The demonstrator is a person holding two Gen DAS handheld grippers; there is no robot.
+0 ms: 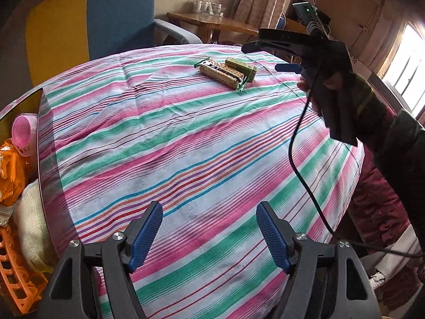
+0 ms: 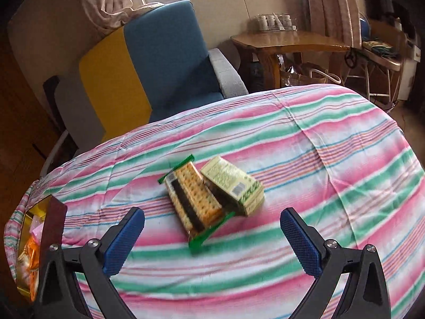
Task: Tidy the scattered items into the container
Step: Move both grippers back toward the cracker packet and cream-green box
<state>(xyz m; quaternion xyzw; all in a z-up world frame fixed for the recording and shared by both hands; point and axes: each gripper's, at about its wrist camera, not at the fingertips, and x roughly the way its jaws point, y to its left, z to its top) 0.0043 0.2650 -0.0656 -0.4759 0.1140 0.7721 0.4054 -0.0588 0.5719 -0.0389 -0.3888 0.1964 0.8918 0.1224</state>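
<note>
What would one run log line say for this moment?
left gripper: open, empty | right gripper: open, above cracker pack | carton: touching pack | box: part filled

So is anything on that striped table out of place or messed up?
Only two leftovers: a cracker packet and a small green carton lie skewed against each other mid-cloth, outside the container at the table's edge. Nothing looks spilled or torn. Both claws, left and right, are open and empty.

Your desk wears a matt woven cloth (image 2: 305, 143), striped and creased. The cracker packet (image 2: 194, 199) is glossy clear plastic film; the green box (image 2: 233, 183) beside it looks like matt printed card. Both tools carry ribbed blue rubbery pads (image 1: 147, 236) on matt black plastic, with shiny metal screws.
</note>
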